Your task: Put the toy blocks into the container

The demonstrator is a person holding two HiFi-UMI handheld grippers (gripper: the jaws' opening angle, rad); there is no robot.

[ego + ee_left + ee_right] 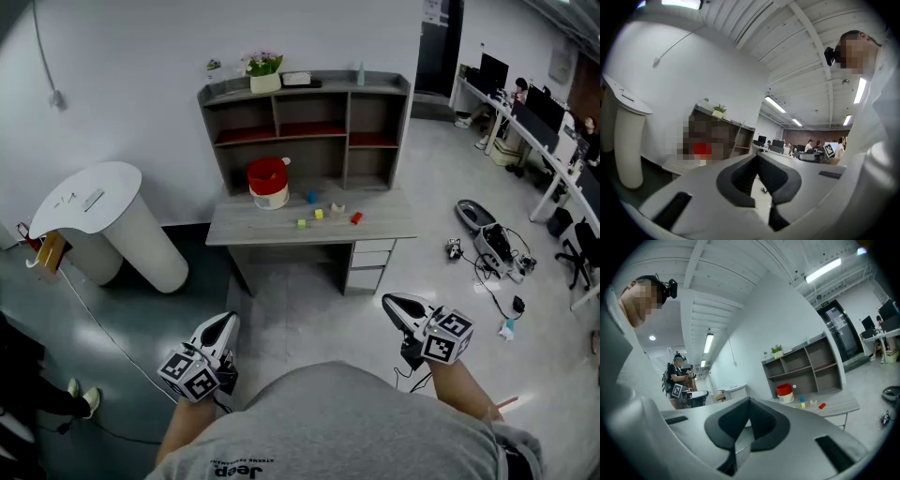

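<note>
A red container (268,183) with a white base stands on a grey desk (384,225) far ahead of me. Several small toy blocks lie to its right: blue (310,197), yellow (319,214), green (301,223), beige (337,210) and red (356,217). Both grippers are held low near the person's body, well short of the desk. My left gripper (228,323) is shut with nothing in it, and so is my right gripper (389,302). In the right gripper view the container (784,391) and the red block (821,405) show small beyond the jaws.
A shelf unit (305,131) with a potted plant (263,70) stands on the desk's back half. A white rounded stand (103,220) is at the left. Cables and devices (492,248) lie on the floor at right, near office desks (544,141).
</note>
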